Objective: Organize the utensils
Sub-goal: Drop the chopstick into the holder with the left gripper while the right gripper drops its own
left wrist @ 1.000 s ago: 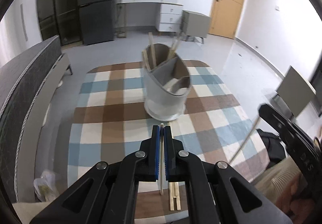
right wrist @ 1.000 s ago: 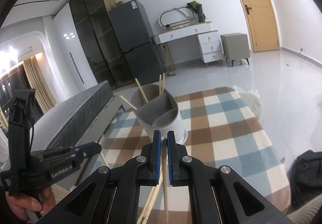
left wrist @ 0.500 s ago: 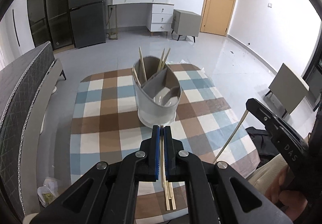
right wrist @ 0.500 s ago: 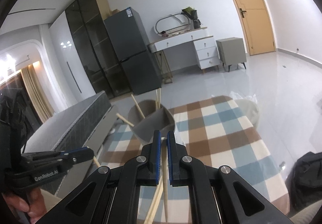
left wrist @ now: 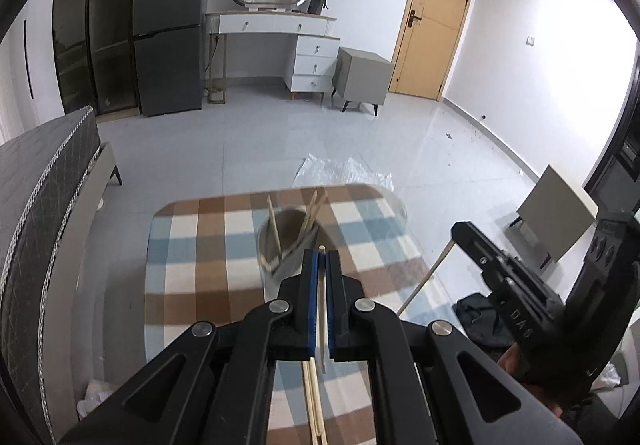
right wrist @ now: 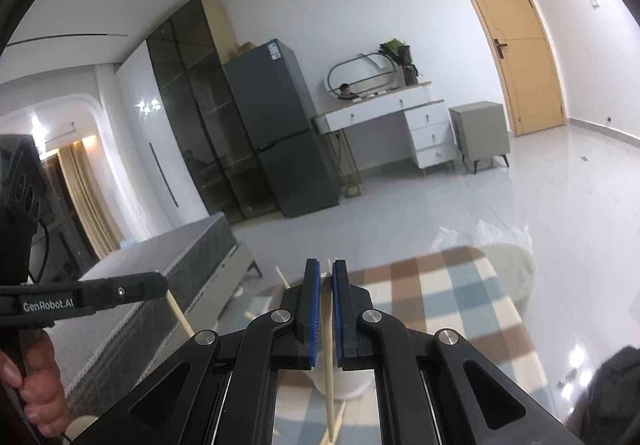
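left gripper (left wrist: 321, 253) is clamped on one pale chopstick (left wrist: 321, 309), poised over the checked cloth (left wrist: 192, 245) just short of the grey holder (left wrist: 280, 245) — sticks already stand in it. right gripper (right wrist: 325, 265) pinches a second chopstick (right wrist: 329, 365) — more lie loose on the cloth below.

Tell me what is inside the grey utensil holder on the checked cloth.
Three wooden chopsticks stick up out of the utensil holder. Its front part is hidden behind the left gripper, so anything there cannot be seen.
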Tool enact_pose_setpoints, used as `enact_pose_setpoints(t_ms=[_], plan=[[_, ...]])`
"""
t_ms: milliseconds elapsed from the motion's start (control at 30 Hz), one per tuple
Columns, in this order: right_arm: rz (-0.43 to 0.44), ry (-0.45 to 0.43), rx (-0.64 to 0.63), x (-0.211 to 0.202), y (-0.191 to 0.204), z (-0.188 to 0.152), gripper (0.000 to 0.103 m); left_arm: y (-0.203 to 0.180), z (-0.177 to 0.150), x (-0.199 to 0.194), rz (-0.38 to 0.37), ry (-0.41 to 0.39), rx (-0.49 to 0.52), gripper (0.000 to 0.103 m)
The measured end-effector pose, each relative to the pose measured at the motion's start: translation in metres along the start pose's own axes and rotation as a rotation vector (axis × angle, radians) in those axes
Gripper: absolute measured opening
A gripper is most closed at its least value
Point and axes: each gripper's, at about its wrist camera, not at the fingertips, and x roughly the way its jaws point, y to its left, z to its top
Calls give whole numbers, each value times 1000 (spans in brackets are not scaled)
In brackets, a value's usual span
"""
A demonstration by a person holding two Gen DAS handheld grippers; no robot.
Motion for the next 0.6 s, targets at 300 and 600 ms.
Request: enact_pose_setpoints(t_ms=[300,600], plan=[[68,-49,-19,38,9,48,5,17,48,14,6,-52,-27,0],[99,-80,-43,75,22,65,5,26,68,43,23,-53,9,0]])
